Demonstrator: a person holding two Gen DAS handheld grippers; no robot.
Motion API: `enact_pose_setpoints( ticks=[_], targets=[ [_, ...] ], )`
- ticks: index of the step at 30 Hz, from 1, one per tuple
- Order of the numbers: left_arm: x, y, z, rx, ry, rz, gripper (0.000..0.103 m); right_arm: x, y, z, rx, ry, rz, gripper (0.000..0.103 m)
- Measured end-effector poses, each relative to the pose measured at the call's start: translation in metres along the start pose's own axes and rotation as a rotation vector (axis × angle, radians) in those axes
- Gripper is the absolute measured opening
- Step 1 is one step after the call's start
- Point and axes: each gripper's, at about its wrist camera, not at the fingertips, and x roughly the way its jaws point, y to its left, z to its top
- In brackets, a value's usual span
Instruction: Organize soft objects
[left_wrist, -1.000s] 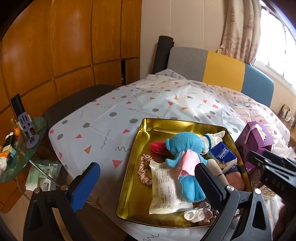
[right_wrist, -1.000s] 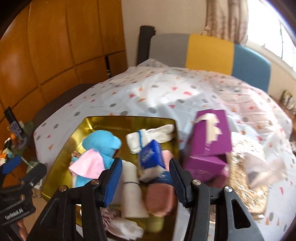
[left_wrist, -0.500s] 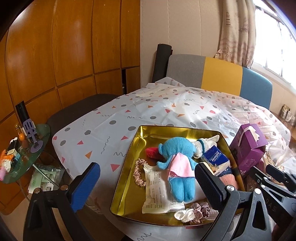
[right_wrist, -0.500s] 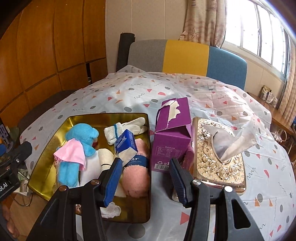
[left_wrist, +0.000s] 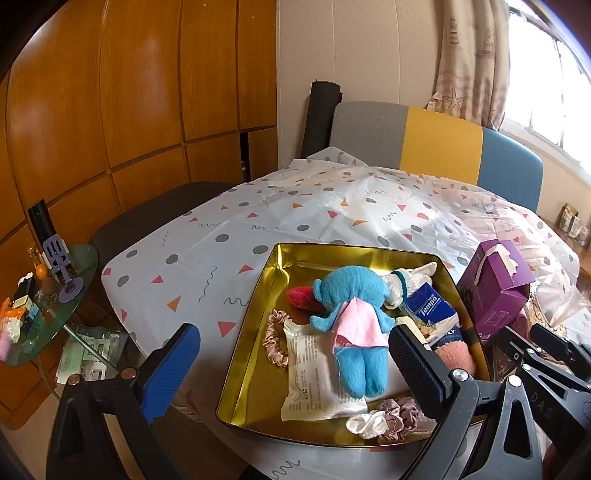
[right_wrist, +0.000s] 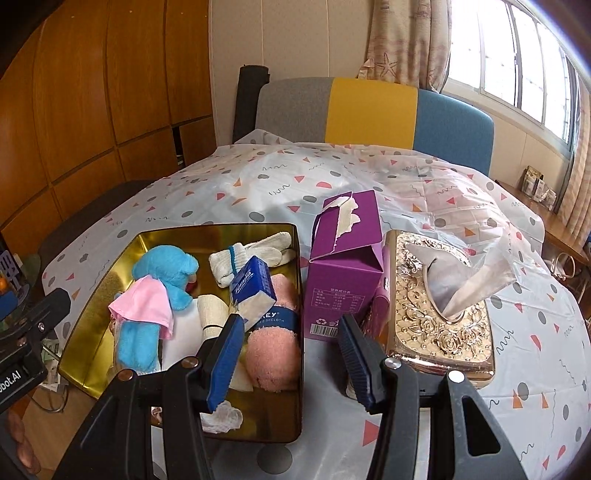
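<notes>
I have both grippers held back at the near edge of the table, and neither holds anything. The right gripper (right_wrist: 291, 354) has its fingers partly spread with only air between them; the left gripper (left_wrist: 295, 369) has its fingers spread wide, also with nothing between them.

The soft things are already piled in the gold tray (right_wrist: 110, 258): the blue plush (right_wrist: 162, 288), a pink towel roll (right_wrist: 273, 354), white gloves (right_wrist: 255, 258), a tissue pack (right_wrist: 255, 291) and scrunchies.

What I'd weigh next is the purple box (right_wrist: 347, 266), standing upright on the table just right of the tray, touching or nearly touching its wall. It lies straight ahead of my right fingers, just beyond the tips and well apart from the left ones, so the right hand is nearer. Beside it sits the gold tissue holder (right_wrist: 439, 306).
</notes>
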Motion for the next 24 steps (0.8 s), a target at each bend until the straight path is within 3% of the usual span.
enact_pose_setpoints(
  ticks=[24],
  targets=[
    [-0.0001, 0.0017, 0.0001, -0.002, 0.007, 0.001, 0.103, 0.0020, 0.0019, -0.0014, -0.008, 0.008, 0.006, 0.053]
  ],
)
